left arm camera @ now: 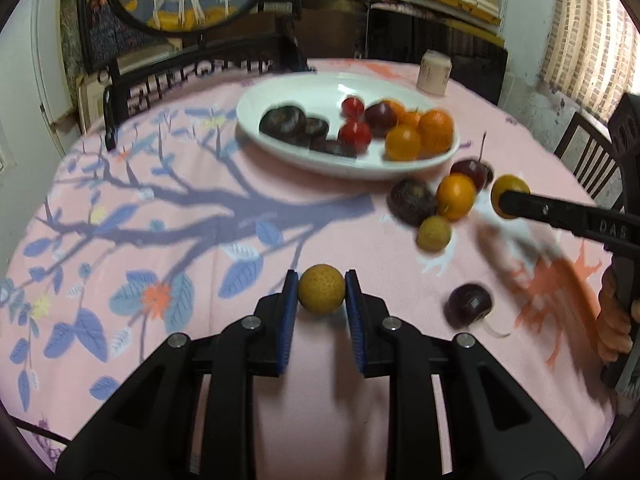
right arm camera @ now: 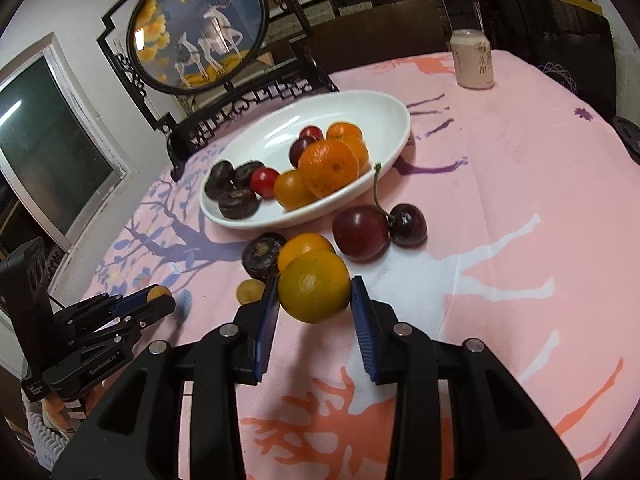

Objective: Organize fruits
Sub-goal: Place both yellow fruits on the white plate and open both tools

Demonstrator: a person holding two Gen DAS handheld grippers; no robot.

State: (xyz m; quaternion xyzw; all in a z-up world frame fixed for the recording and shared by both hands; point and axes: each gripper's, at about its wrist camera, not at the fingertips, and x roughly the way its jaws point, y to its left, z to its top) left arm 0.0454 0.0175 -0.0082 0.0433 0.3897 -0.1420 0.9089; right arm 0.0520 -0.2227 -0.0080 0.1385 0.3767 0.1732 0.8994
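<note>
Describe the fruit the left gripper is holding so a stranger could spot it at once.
Start at the white plate on the pink tablecloth, then come toward the near edge to the left gripper. Between its blue pads sits a longan: small, round, dull tan-yellow and speckled, not glossy orange or dark.

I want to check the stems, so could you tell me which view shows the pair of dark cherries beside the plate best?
The right wrist view: the dark cherries sit close and sharp, their joined stem visible, just off the white plate. In the left wrist view they are small, blurred and partly hidden behind an orange.
</note>
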